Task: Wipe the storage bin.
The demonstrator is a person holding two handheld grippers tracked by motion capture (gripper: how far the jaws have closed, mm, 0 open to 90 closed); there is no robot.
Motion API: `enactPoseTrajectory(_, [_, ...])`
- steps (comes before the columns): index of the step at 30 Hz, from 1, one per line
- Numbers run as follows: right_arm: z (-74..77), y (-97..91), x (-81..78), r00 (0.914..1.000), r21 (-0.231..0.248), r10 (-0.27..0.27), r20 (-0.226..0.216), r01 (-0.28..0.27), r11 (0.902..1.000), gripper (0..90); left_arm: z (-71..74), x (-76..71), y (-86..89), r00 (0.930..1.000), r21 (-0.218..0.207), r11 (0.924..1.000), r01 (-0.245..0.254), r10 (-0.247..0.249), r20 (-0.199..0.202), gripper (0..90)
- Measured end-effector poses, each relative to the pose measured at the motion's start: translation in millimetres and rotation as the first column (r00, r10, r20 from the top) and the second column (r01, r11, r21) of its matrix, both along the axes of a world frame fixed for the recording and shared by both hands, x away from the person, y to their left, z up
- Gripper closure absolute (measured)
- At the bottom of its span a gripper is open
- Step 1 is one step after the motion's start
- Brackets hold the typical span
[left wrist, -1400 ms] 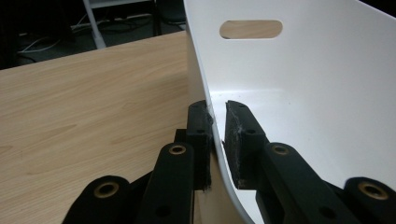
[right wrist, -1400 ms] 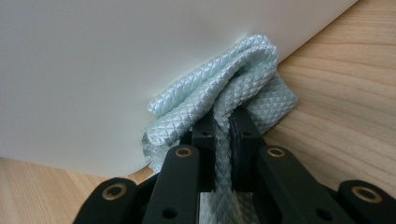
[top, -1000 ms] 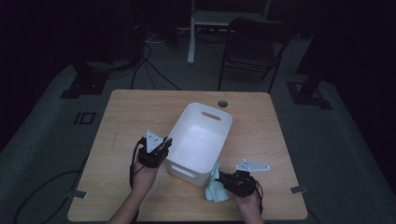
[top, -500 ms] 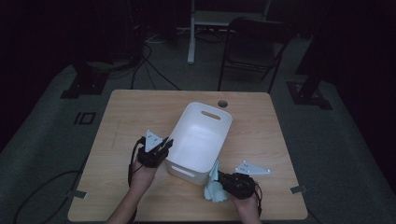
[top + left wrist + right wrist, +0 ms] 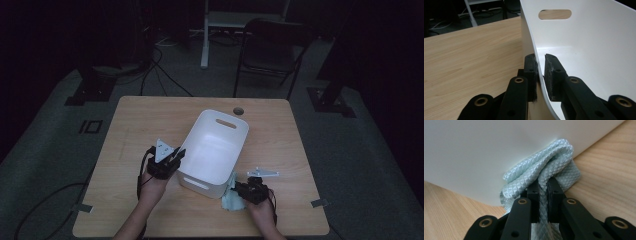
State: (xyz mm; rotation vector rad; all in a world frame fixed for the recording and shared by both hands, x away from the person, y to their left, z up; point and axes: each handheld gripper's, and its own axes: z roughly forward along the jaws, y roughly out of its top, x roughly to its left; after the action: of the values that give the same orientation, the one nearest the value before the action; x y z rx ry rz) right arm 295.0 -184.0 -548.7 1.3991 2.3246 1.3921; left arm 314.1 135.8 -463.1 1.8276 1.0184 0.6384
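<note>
Two grippers are at work on the wooden tabletop, one on each side of a white plastic bin that sits near the middle with its slotted handle end pointing away from me; my left gripper is at the bin's left near corner, and through the left gripper view I see its fingers clenched on the bin's thin wall, one pad on the outside and the other on the inside, the wall curving up between them toward the oval handle slot; my right gripper is low at the bin's near right corner, just above the tabletop, with its grey three-cornered plate showing pale above the hand; in the right gripper view its fingers are clamped tight on a fold of pale blue quilted cloth, which runs down between the pads and bunches up ahead of them; that cloth is pressed against the outside of the bin's white wall and rests on the wood, so it lies outside the bin, touching its near right corner; from above I see it as a small pale bundle just left of my right hand; the bin's inside looks bare from above.
</note>
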Motion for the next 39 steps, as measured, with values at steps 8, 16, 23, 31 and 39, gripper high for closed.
enactPoseTrajectory(8, [26.8, -6.3, 2.2, 0.9962, 0.073, -0.019, 0.085, 0.013, 0.9972, 83.6, 0.2, -0.5, -1.1, 0.9998, 0.003, 0.9998, -0.019, 0.019, 0.000, 80.1])
enactPoseTrajectory(16, [50.9, -13.7, -2.4, 0.9868, 0.192, -0.011, 0.162, -0.020, 0.9812, 83.4, 0.4, -0.7, -2.5, 0.9995, 0.005, 0.9995, -0.033, 0.033, -0.001, 80.2])
enactPoseTrajectory(23, [62.6, -16.1, -7.3, 0.9799, 0.255, -0.017, 0.199, -0.035, 0.9664, 83.3, 0.5, -1.0, -3.2, 0.9990, 0.008, 0.9989, -0.046, 0.046, 0.000, 80.0])
enactPoseTrajectory(31, [64.3, -32.4, -2.7, 0.9693, 0.239, -0.079, 0.233, 0.022, 0.9708, 83.0, -0.2, -0.5, -2.6, 0.9992, -0.004, 0.9992, -0.041, 0.041, 0.000, 79.1])
enactPoseTrajectory(39, [59.2, -85.0, 28.1, 0.9336, 0.187, -0.275, 0.230, 0.235, 0.9540, 82.4, -1.8, -0.1, -1.1, 0.9996, -0.032, 0.9991, -0.028, 0.028, 0.004, 75.1])
